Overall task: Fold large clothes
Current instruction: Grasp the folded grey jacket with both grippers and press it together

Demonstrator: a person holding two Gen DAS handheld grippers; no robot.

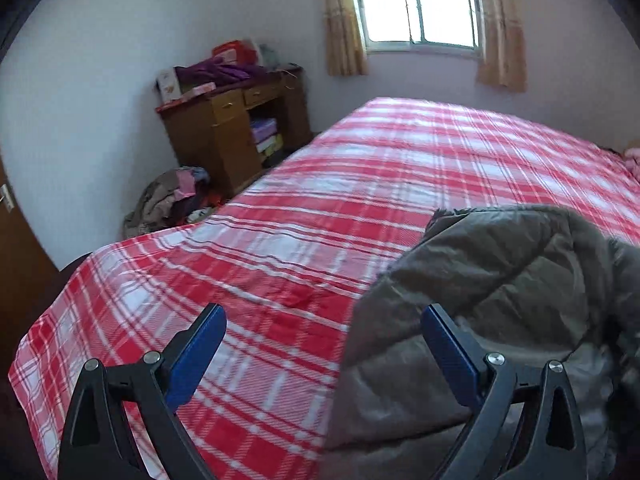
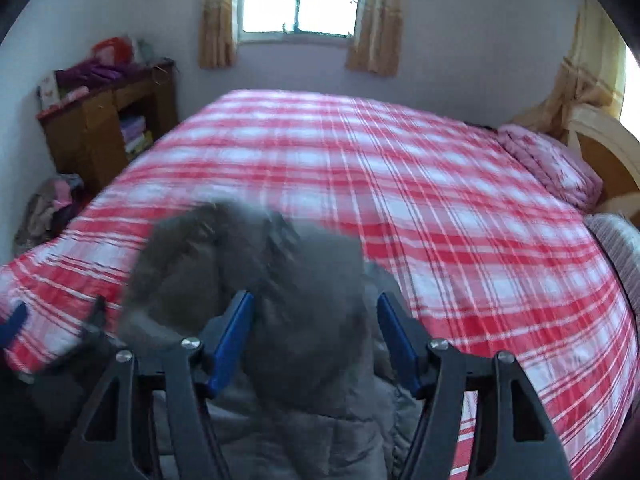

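A large grey-olive padded coat with a fur-trimmed hood lies bunched at the near edge of the bed, which has a red and white plaid sheet. My left gripper is open, above the sheet at the coat's left edge, holding nothing. In the right wrist view the coat is blurred, directly in front of and under my right gripper, which is open with coat fabric between its blue fingers. The left gripper's tip shows at the left edge there.
A wooden desk piled with clothes and boxes stands in the far left corner, with a heap of clothes on the floor before it. A window is in the far wall. Pink bedding and a headboard lie at the right.
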